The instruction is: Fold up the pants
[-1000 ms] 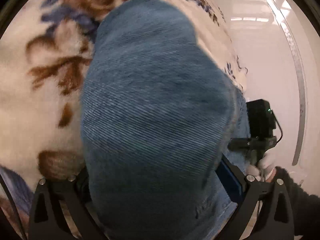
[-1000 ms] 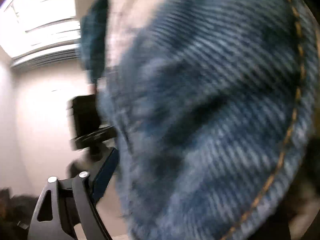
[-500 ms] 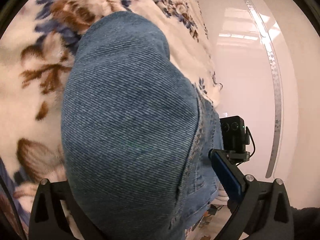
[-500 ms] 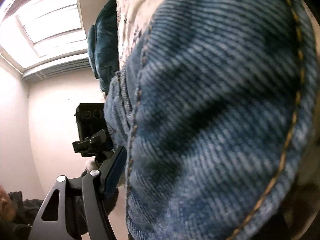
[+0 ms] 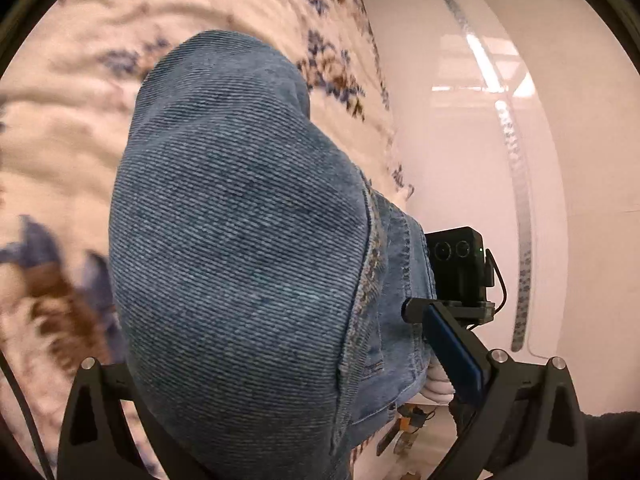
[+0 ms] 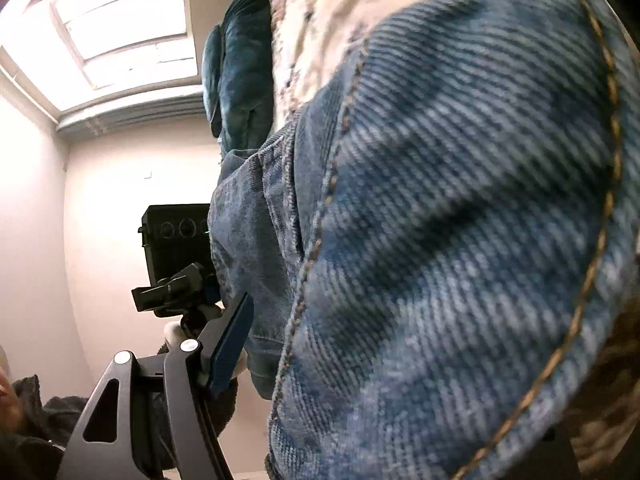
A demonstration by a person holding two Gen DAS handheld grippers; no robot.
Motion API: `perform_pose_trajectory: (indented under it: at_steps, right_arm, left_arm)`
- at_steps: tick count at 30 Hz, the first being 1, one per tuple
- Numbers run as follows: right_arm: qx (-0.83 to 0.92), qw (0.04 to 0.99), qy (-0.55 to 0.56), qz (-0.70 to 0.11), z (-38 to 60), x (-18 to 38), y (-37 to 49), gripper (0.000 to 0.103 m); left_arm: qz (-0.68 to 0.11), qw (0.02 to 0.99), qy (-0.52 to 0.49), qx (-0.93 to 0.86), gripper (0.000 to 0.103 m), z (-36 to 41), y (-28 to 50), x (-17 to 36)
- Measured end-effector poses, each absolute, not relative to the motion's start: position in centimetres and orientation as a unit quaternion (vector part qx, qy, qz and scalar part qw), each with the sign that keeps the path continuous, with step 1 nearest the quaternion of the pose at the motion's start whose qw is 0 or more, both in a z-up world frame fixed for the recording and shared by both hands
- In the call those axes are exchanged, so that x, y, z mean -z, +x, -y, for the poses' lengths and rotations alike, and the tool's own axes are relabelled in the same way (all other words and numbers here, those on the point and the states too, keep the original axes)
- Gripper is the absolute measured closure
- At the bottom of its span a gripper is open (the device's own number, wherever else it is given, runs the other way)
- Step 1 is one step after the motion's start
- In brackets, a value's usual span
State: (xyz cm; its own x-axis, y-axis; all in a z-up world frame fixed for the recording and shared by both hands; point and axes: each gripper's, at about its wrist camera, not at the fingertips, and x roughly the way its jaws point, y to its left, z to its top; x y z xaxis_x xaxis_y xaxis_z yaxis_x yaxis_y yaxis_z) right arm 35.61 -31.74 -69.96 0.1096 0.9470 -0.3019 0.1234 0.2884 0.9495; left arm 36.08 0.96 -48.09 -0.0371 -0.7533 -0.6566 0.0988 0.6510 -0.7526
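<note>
Your left gripper (image 5: 280, 380) is pinching a bunched fold of the blue denim jeans (image 5: 240, 240). The fabric bulges forward between the two fingers and hides most of the left one; the right finger, with its blue pad (image 5: 452, 348), presses against the stitched seam side of the denim.

Your right gripper (image 6: 360, 360) is likewise clamped on the jeans (image 6: 460, 260). Only its left finger, with a blue pad (image 6: 232, 344), shows at the lower left, touching the denim. The right finger is covered by cloth. An orange-stitched seam (image 6: 600, 208) curves along the right side of the fold in this view.

The jeans hang between the two grippers, lifted off the bed. The floral blanket (image 5: 80, 120) that covers the bed lies behind the denim, blurred in the left wrist view. In the right wrist view the same blanket (image 6: 320, 20) shows above the jeans, with a dark teal pillow (image 6: 240, 60) beside it near the far edge of the bed.

Each camera sees the other gripper's black camera unit (image 5: 460, 264) (image 6: 176, 240) just beside the denim. A glossy white wardrobe door (image 5: 520, 160) stands beyond the bed edge. A bright window (image 6: 112, 20) sits high in the right wrist view.
</note>
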Motion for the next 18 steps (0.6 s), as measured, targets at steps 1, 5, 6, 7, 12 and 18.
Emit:
perform_pose_trajectory:
  at_steps: [1, 5, 6, 7, 12, 18]
  right_arm:
    - [-0.363, 0.573, 0.473, -0.562, 30.7, 69.1, 35.9, 0.030]
    - [-0.382, 0.576, 0.457, -0.560, 25.1, 64.7, 38.0, 0.030]
    - [-0.388, 0.578, 0.452, -0.558, 23.2, 63.6, 37.8, 0.030]
    - [-0.392, 0.579, 0.449, -0.557, 21.5, 62.6, 38.1, 0.030]
    - [-0.409, 0.592, 0.436, -0.540, 9.5, 57.6, 41.1, 0.030]
    - [-0.421, 0.597, 0.445, -0.517, -7.0, 54.7, 45.8, 0.030]
  left_arm:
    - [-0.635, 0.649, -0.260, 0.329, 0.002, -2.2, 36.1, 46.7]
    - [-0.616, 0.667, -0.267, 0.323, 0.002, -6.9, 36.6, 42.0]
    - [-0.612, 0.671, -0.270, 0.321, 0.002, -8.4, 36.7, 41.0]
    - [-0.606, 0.674, -0.275, 0.321, 0.002, -10.0, 36.9, 39.9]
    - [-0.579, 0.691, -0.289, 0.322, 0.002, -21.5, 38.8, 35.4]
    - [-0.583, 0.700, -0.268, 0.312, 0.002, -35.7, 44.1, 32.2]
